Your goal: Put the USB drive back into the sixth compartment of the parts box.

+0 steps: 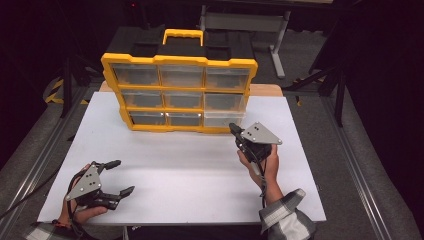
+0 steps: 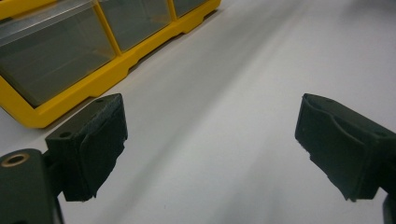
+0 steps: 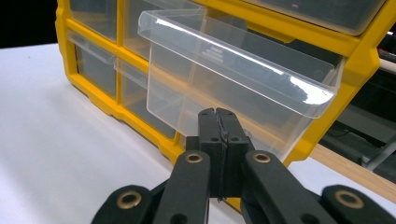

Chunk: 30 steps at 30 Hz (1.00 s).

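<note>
A yellow organiser [image 1: 180, 61] with clear drawers stands upright at the back of the white table [image 1: 180, 165]. Its bottom right drawer [image 3: 233, 79] sticks out of the frame, and its curved top lip hangs over my right gripper [image 3: 218, 114]. That gripper's jaws are pressed together with nothing between them, tips right at the drawer's front wall. From above, the right gripper [image 1: 234, 128] sits just before the same drawer [image 1: 222, 119]. My left gripper [image 1: 120, 177] rests open near the table's front left corner. Its own view shows the left gripper [image 2: 210, 140] with bare table between the pads.
The organiser's black top carries a yellow handle [image 1: 183, 34]. A wooden board edge [image 1: 265, 90] shows behind the table. Dark floor and metal stand legs [image 1: 280, 45] lie beyond. The organiser's lower row [image 2: 56, 60] shows up left in the left gripper view.
</note>
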Tool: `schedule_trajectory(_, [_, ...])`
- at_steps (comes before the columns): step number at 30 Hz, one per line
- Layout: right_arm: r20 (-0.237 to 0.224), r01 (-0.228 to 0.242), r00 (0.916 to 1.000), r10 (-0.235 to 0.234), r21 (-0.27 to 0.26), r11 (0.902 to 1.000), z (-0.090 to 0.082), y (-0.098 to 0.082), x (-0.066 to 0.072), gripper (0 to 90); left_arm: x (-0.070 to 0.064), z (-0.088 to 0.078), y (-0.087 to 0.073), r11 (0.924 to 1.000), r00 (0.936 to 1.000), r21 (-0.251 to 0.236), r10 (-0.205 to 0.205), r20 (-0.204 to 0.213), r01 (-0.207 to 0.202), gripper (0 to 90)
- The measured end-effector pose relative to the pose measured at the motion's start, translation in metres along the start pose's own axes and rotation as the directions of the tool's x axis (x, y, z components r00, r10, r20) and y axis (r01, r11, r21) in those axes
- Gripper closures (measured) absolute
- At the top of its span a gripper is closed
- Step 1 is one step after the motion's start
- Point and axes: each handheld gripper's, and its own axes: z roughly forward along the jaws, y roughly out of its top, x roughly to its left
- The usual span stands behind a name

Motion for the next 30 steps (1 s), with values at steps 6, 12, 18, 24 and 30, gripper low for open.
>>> schedule_trajectory(6, [0.02, -0.001, 0.9998, 0.001, 0.007, 1.0, 0.003, -0.002, 0.0, 90.0, 0.0, 0.0, 0.0, 1.0, 1.0, 0.002, 0.001, 0.001, -0.001, 10.3])
schedule_trajectory(12, [0.022, 0.009, 0.9997, -0.009, 0.007, 0.9999, 0.006, -0.002, 0.002, 90.0, 0.0, 0.001, -0.001, 1.0, 1.0, 0.001, -0.003, 0.002, 0.003, 10.2])
schedule_trajectory(18, [0.028, 0.019, 0.9994, -0.019, 0.012, 0.9998, 0.011, -0.002, 0.004, 90.0, 0.0, 0.002, -0.001, 1.0, 1.0, 0.005, -0.002, 0.003, 0.002, 10.3])
schedule_trajectory(24, [0.037, 0.02, 0.9991, -0.02, 0.011, 0.9997, 0.013, -0.002, 0.004, 90.0, 0.0, 0.003, -0.001, 0.9999, 1.0, 0.009, -0.005, 0.006, 0.005, 10.3])
schedule_trajectory(30, [0.046, 0.015, 0.9988, -0.016, 0.013, 0.9998, 0.016, -0.003, 0.001, 90.0, 0.0, 0.003, -0.001, 0.9999, 1.0, 0.01, -0.006, 0.004, 0.006, 10.3])
